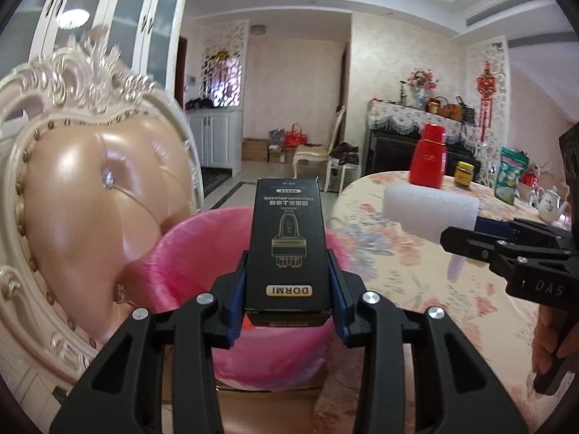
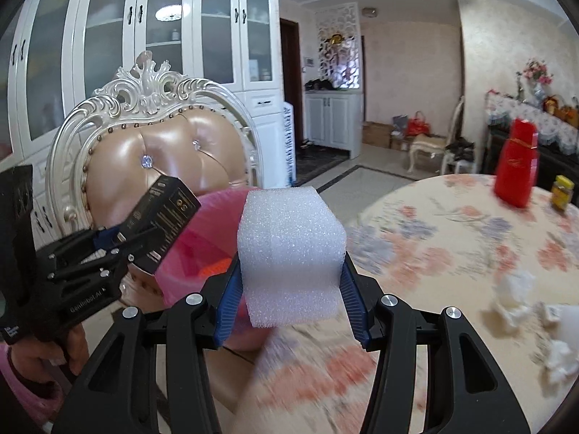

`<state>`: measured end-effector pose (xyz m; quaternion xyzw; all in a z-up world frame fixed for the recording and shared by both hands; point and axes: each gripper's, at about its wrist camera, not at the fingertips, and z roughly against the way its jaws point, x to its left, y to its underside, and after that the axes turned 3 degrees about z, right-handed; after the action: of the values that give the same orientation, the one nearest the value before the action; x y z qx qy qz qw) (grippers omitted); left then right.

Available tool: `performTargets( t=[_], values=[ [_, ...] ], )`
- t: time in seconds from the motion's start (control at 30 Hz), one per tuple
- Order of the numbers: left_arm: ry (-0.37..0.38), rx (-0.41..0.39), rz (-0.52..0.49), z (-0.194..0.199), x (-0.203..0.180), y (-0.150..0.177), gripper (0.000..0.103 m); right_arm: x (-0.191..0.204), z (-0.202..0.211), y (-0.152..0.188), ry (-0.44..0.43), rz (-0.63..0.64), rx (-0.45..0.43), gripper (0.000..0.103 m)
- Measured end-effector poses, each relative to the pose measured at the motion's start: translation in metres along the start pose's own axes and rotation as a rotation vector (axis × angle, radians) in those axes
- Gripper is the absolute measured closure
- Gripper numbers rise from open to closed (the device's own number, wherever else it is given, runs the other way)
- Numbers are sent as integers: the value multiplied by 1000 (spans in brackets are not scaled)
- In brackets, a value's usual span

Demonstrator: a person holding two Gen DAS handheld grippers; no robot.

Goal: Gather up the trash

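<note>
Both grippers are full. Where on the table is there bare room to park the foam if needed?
Bare floral cloth lies between the table's near edge and the red bottle. Crowded: crumpled white scraps at the right, yellow jar beside the bottle.

A floral-clothed table (image 2: 434,224) bears a red bottle (image 2: 515,166), yellow-lidded jar (image 2: 562,192) and crumpled tissues (image 2: 514,296).

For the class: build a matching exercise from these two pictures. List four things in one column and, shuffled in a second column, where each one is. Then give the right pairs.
Things:
1. black box
2. white foam block
3. red bottle
4. pink bag

Places:
A. standing on the flowered table
B. clamped in the right gripper
C. lining the bin beside the chair
D. clamped in the left gripper

Pairs: 1-D, 2-B, 3-A, 4-C
</note>
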<state>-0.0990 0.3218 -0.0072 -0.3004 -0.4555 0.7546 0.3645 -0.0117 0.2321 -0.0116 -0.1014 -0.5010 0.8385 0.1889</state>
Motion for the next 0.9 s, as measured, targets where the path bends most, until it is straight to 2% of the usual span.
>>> performTargets(
  t=[0.23, 0.43, 0.5, 0.53, 0.57, 0.7, 0.87, 0.9],
  values=[
    [-19, 51, 63, -55, 41, -20, 65, 8, -74, -30, -78, -44, 29, 53],
    [-48, 87, 83, -89, 61, -22, 64, 17, -113, -35, -103, -55, 59, 52],
    [-69, 97, 86, -94, 67, -19, 57, 19, -122, -33, -100, -47, 78, 43],
    [-82, 99, 91, -95, 70, -18, 45, 19, -126, -31, -97, -48, 88, 32],
    [-93, 87, 107, -91, 72, -17, 37, 20, -126, -30, -95, -52, 83, 32],
    [-119, 67, 114, -74, 75, -8, 29, 18, -113, -24, -102, -42, 73, 32],
    [-135, 40, 116, -45, 64, 8, 5, 5, -74, -12, -67, -29, 58, 29],
    [-128, 28, 106, -39, 58, 12, 5, 0, -63, -9, -50, -28, 53, 28]
  ],
)
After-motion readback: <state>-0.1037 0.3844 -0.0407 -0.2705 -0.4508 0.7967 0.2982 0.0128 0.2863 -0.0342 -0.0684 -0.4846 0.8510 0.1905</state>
